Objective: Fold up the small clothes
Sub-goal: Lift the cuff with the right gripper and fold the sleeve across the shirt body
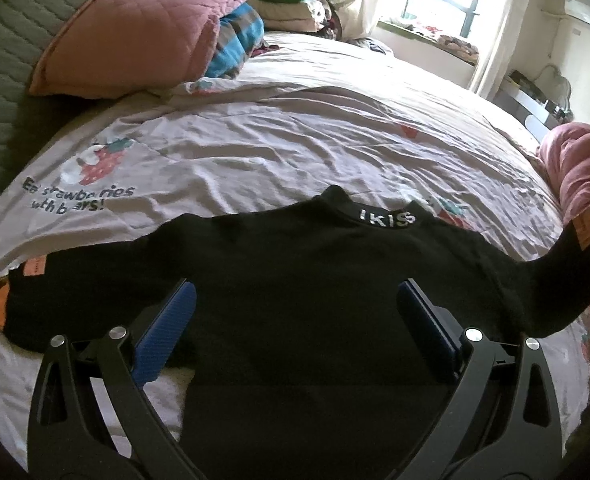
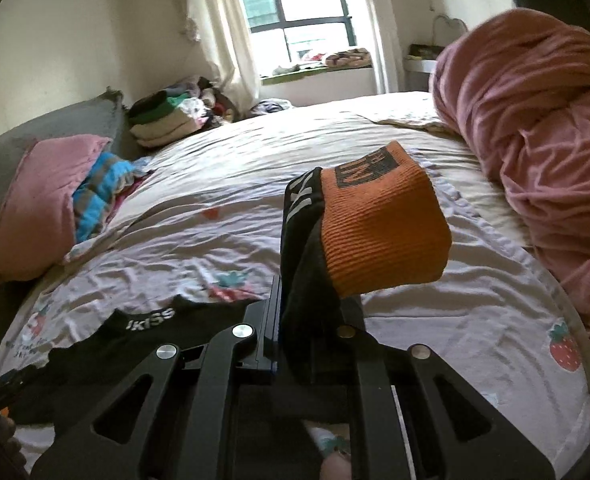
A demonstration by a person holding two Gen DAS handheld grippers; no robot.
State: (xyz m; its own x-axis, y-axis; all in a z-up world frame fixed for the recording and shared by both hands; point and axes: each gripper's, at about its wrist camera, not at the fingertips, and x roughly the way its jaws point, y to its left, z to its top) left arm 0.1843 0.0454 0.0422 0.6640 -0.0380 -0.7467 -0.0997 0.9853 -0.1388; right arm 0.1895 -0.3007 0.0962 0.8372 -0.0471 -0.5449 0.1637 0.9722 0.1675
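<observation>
On bed [image 1: 295,140]: black top [image 1: 295,280] crosswise, collar twd window, R sleeve [image 2: 375,228] up.

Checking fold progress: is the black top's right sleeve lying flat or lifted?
Lifted. The right hand-held gripper is shut on the sleeve, its orange cuff off the bedsheet.

From my left wrist view, the lower hem of the small black knit top [image 1: 295,280] runs off the bottom edge behind the open left gripper [image 1: 295,312], and its raised sleeve leaves the frame at right. In the right wrist view, the clamped right gripper [image 2: 315,312] has its pads buried under black fabric, unseen. I cannot read the dark printed patch on the orange ribbed cuff [image 2: 383,232].
</observation>
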